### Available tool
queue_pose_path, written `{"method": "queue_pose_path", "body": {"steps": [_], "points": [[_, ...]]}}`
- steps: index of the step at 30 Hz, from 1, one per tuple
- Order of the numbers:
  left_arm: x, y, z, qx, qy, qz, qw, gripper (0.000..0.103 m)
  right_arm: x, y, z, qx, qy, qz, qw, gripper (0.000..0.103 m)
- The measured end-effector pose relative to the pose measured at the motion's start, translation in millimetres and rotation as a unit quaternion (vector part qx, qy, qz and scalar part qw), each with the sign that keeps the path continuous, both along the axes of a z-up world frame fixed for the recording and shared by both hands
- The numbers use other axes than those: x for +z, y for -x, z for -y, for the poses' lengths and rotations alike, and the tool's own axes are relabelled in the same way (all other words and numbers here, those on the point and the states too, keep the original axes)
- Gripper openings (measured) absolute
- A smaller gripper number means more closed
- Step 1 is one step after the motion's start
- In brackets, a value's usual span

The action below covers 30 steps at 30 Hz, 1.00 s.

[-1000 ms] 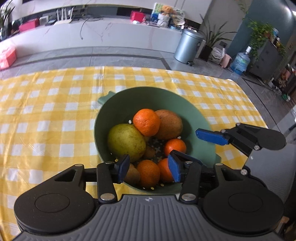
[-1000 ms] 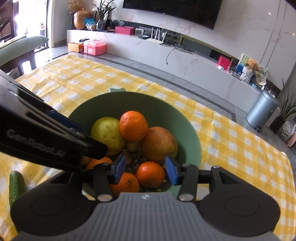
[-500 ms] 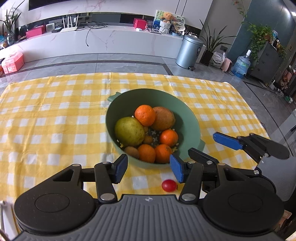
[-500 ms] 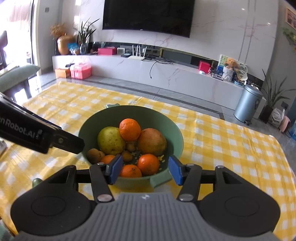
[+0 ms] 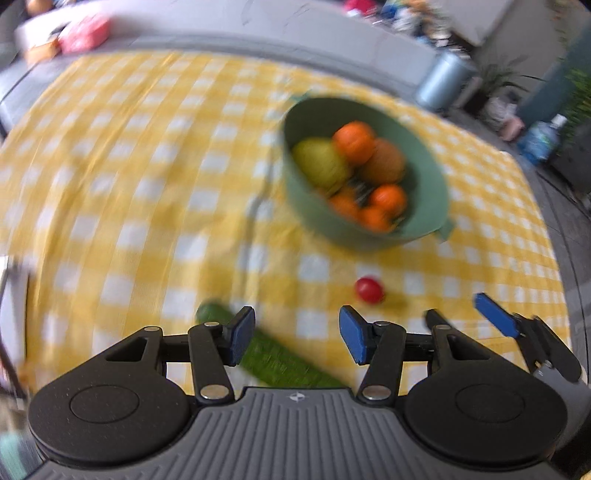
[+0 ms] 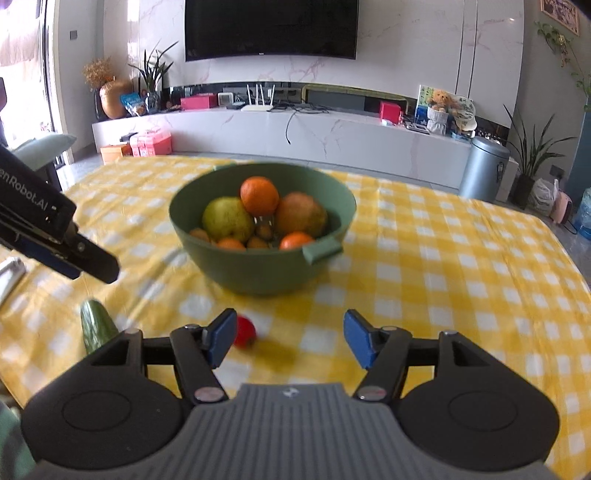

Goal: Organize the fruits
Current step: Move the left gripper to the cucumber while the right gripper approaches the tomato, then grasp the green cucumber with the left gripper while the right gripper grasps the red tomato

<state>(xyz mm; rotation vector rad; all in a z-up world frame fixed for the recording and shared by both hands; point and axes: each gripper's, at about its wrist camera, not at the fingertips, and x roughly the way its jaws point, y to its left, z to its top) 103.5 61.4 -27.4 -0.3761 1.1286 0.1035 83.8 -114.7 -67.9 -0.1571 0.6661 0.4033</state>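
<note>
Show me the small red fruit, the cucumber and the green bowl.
small red fruit (image 6: 245, 331), right wrist view, its visible right side
cucumber (image 6: 95, 325), right wrist view, upper end
green bowl (image 6: 258, 271), right wrist view, front outer wall

A yellow-and-white checked tablecloth (image 6: 443, 258) covers the table. Behind it, a dark television (image 6: 271, 27) hangs on a marble wall above a long white console (image 6: 295, 136). A metal bin (image 6: 484, 168) stands at right.

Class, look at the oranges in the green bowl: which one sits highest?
The orange perched between the pear and the brown fruit in the bowl. The other oranges lie low at the bottom, near the front rim.
</note>
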Motion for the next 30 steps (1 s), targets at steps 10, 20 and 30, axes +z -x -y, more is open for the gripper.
{"method": "queue_pose_path", "body": {"steps": [10,20,30], "points": [[-42.8,18.8,-6.0,0.088,0.036,-0.083,0.992,0.069,-9.1,9.3,3.5,0.007,-0.005,0.006,1.0,0.065],[-59.4,18.5,-12.0,0.171,0.102,-0.072,0.9773,0.078,-10.3,7.8,5.4,0.006,-0.01,0.003,1.0,0.066],[-64.6,13.2,-4.4,0.171,0.119,-0.04,0.9773,0.055,-15.7,4.3,4.8,0.003,-0.011,-0.004,1.0,0.066]]}}
